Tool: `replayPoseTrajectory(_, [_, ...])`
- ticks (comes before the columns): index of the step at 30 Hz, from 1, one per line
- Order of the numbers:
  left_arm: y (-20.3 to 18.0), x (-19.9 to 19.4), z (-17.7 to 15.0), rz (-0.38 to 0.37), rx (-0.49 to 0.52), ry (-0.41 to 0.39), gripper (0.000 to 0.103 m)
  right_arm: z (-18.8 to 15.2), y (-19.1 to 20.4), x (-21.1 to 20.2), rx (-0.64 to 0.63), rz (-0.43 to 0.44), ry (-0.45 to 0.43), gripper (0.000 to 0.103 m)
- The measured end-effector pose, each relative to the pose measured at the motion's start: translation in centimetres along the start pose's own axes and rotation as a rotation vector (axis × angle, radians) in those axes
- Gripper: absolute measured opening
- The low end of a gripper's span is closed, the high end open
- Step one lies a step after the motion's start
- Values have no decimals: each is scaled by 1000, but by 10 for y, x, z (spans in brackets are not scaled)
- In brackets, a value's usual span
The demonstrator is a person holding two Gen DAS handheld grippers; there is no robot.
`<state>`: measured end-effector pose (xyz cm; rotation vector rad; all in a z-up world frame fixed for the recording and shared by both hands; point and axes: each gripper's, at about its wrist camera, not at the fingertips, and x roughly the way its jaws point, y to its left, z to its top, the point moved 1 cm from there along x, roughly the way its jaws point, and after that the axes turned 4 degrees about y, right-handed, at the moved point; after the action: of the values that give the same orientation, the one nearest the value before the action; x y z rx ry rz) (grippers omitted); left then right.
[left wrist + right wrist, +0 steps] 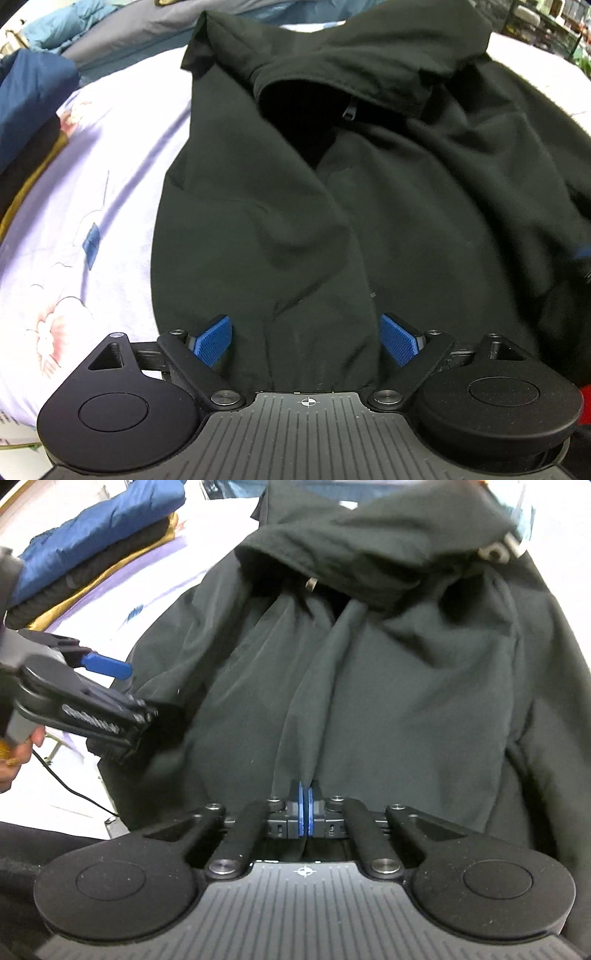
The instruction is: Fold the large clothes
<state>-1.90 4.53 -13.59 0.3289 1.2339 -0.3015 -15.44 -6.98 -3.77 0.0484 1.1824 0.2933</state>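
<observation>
While a thin pinch of dark cloth is clamped between the closed blue pads of the right claw [305,808], the hem of the black hooded jacket [369,672] is held only by that narrow fold, seen at 6 o'clock in the right wrist view. The left claw [306,339] is spread wide, its pads set on either side of a ridge of the jacket's lower edge, with nothing gripped yet. From the right wrist view the same left claw [110,679] is seen at 9 o'clock, at the jacket's side edge.

A slip is judged the main risk: the fabric looks smooth, and a pull by the right claw alone could drag the jacket askew across the bedsheet [110,166], bunching the wrinkled front panels. If the left claw is closed on too thick a ridge, several layers could be caught and the fold would come out crooked. The hood [369,48], lying rumpled at 12 o'clock, could be trapped under the body.

No containers are seen; only a stack of folded clothes [85,554] is shown at 10 o'clock in the right wrist view.
</observation>
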Motion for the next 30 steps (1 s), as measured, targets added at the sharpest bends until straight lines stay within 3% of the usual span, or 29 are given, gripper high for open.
replayPoseTrajectory(4, [8,9,1,15,-28,23,103,10,-24,-28,73,-52,-95,4])
replayPoseTrajectory(9, [17,14,6,-8,-57,27,103,41,-85,-75,157,-201,-239,3])
replayPoseTrajectory(16, [26,15,8,-30,-82,36,103,91,-201,-153,268,-521,-441,3])
replayPoseTrajectory(22, [28,14,7,-30,-90,40,103,122,-278,-191,349,-809,-515,3])
replayPoseTrajectory(26, [30,15,8,-31,-112,40,96,121,-324,-203,496,-922,-493,8])
replayPoseTrajectory(27, [31,16,8,-30,-121,39,96,117,-332,-203,540,-910,-490,15])
replayPoseTrajectory(29, [32,16,7,-30,-140,41,92,102,-338,-200,596,-875,-497,50])
replayPoseTrajectory(30, [32,15,7,-31,-149,41,89,93,-336,-197,607,-869,-511,76])
